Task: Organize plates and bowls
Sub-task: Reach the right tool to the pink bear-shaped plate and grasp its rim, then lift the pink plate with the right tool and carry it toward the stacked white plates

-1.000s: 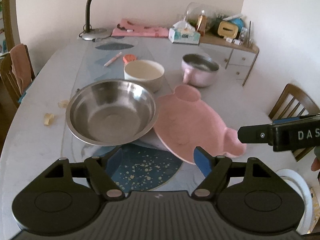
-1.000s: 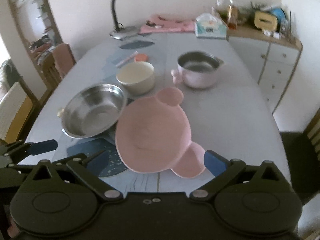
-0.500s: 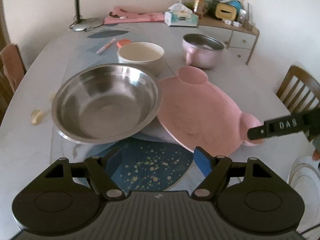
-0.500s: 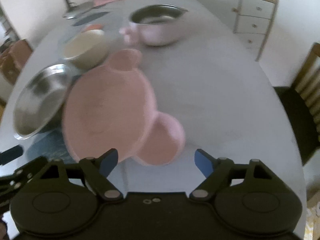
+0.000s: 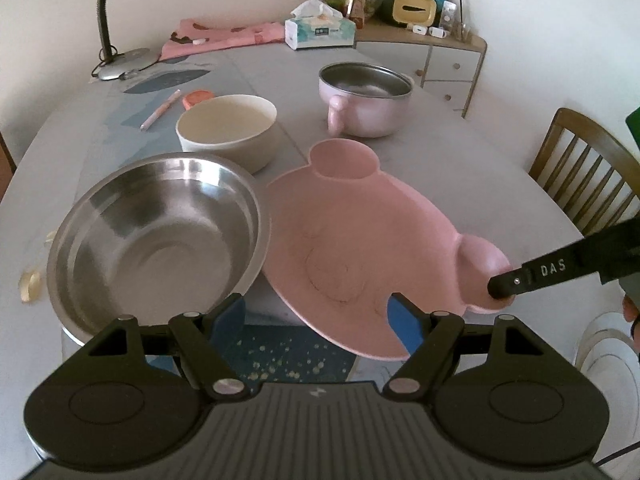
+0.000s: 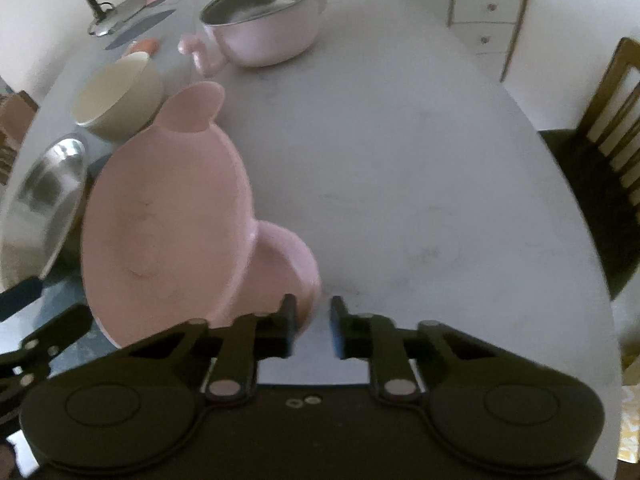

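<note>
A pink bear-shaped plate (image 5: 360,240) (image 6: 160,220) lies on the table, its left edge leaning on a steel bowl (image 5: 152,240) (image 6: 40,192). Behind them stand a cream bowl (image 5: 228,128) (image 6: 116,96) and a pink steel-lined pot (image 5: 364,96) (image 6: 264,20). My right gripper (image 6: 313,316) points down at the plate's near ear. Its jaws are closing, almost together, with the ear's rim between them. In the left wrist view one of its fingers (image 5: 504,284) lies on that ear. My left gripper (image 5: 316,316) hovers open above the plate's near edge, holding nothing.
A blue speckled placemat (image 5: 288,348) lies under the plate and steel bowl. A white plate (image 5: 608,352) shows at the lower right. A lamp (image 5: 120,60), tissue box (image 5: 320,32) and pen (image 5: 160,110) sit farther back. A wooden chair (image 5: 588,180) stands at the table's right side.
My right gripper came down to the plate's near ear and its jaws went from wide open to nearly together around the rim. My left gripper moved closer to the bowl and plate, still open.
</note>
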Tool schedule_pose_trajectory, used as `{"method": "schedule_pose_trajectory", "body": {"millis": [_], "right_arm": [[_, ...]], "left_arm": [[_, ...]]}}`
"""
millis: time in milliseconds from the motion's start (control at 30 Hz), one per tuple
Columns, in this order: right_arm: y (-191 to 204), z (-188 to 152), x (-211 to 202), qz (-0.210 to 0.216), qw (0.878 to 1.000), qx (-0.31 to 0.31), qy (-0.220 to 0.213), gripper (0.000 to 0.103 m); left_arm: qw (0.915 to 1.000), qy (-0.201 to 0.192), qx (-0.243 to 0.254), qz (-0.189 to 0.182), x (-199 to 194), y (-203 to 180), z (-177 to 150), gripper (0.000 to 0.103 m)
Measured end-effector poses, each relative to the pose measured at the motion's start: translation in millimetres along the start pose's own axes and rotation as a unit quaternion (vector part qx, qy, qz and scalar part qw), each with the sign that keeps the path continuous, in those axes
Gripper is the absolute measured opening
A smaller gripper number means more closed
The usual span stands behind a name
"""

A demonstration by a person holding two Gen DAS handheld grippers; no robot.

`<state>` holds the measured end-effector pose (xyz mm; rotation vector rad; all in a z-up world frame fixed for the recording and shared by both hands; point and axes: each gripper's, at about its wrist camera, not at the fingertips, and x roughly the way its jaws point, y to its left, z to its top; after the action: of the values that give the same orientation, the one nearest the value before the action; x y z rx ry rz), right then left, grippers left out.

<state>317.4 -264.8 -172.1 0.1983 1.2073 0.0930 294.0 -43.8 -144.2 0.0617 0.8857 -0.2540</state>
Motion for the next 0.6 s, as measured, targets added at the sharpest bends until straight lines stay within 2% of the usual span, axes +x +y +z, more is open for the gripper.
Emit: {"method": "schedule_pose_trajectory", "body": {"millis": [133, 467, 533, 600], "right_arm": [[-2, 7, -1, -0.014, 0.999, -0.037, -0.001, 0.010], [-48, 47, 1, -0.058, 0.996, -0.065, -0.024, 0.009], [-56, 52, 3, -0.070, 0.995, -0.069, -0.037, 0.010], [-66, 59, 4, -0.068, 0.996, -0.048, -0.035, 0.015]], "left_arm": [[0.9999, 0.003, 0.007, -0.009, 5, -1, 5, 0.078], [0.9996, 0.011, 0.020, -0.018, 18, -11, 16, 0.077], [0.9994, 0.014, 0.026, -0.020, 23, -15, 18, 0.077], [0.9992, 0.016, 0.033, -0.019, 27, -19, 21, 0.077]]}}
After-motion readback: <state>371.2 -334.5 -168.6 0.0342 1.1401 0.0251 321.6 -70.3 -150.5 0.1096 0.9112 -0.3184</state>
